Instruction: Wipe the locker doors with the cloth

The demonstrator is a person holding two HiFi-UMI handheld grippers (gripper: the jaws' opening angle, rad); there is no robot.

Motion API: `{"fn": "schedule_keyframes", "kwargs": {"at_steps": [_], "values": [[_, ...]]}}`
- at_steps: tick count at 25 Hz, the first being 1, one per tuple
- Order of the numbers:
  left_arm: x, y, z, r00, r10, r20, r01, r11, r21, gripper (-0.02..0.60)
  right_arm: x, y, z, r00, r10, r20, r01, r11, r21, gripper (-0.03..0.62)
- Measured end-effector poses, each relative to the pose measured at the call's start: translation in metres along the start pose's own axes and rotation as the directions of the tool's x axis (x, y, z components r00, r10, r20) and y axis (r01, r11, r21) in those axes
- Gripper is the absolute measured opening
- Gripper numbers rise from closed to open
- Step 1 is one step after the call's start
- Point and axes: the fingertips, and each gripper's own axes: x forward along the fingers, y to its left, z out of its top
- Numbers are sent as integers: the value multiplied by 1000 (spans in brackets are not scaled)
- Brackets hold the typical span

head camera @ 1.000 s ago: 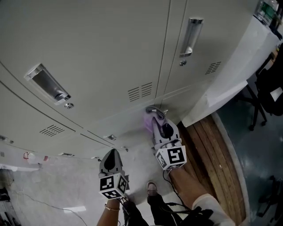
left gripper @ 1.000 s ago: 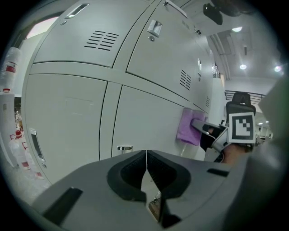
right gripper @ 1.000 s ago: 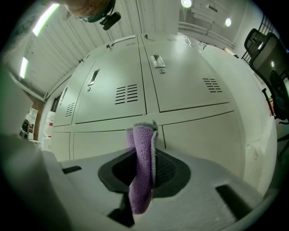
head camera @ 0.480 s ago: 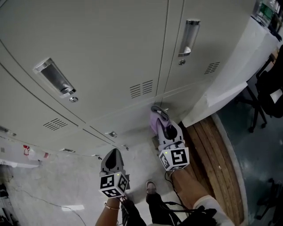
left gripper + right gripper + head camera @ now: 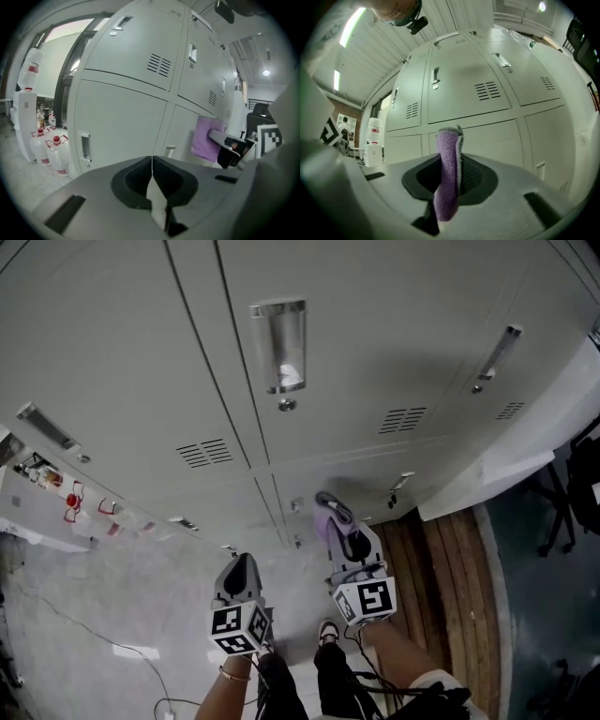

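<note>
Grey locker doors (image 5: 375,343) fill the upper part of the head view, each with a recessed metal handle (image 5: 279,345). My right gripper (image 5: 330,507) is shut on a purple cloth (image 5: 324,524), which stands upright between the jaws (image 5: 447,178). It points at a lower door (image 5: 487,140); I cannot tell whether the cloth touches it. My left gripper (image 5: 241,564) hangs lower left of it, jaws shut with nothing between them (image 5: 152,173). The left gripper view shows the cloth (image 5: 205,138) close in front of the lower doors.
Several bottles with red caps (image 5: 70,502) stand on the floor at the left by the lockers. A wooden platform (image 5: 450,568) and a white sheet (image 5: 497,474) lie at the right, with a dark chair (image 5: 581,484) beyond. A cable (image 5: 94,643) crosses the floor. The person's shoe (image 5: 328,634) is below.
The head view has swung left along the lockers, so the doors sit further right in frame. The right gripper with the cloth has shifted left off the end door. The left gripper stays shut.
</note>
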Motion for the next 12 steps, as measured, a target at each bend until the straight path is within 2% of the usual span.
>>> {"fn": "schedule_keyframes", "kwargs": {"at_steps": [4,8,12], "values": [[-22,64,-8,998,66,-1,-67,998,-6,9,21,75,-25,997,78,-24,-77,996,37,64],[-34,123,-13,995,99,-18,-99,995,4,9,43,143,-51,989,143,-42,-140,988,64,64],[-51,185,-16,987,160,8,-160,987,-4,9,61,205,-75,978,199,-60,-195,978,76,64]]}}
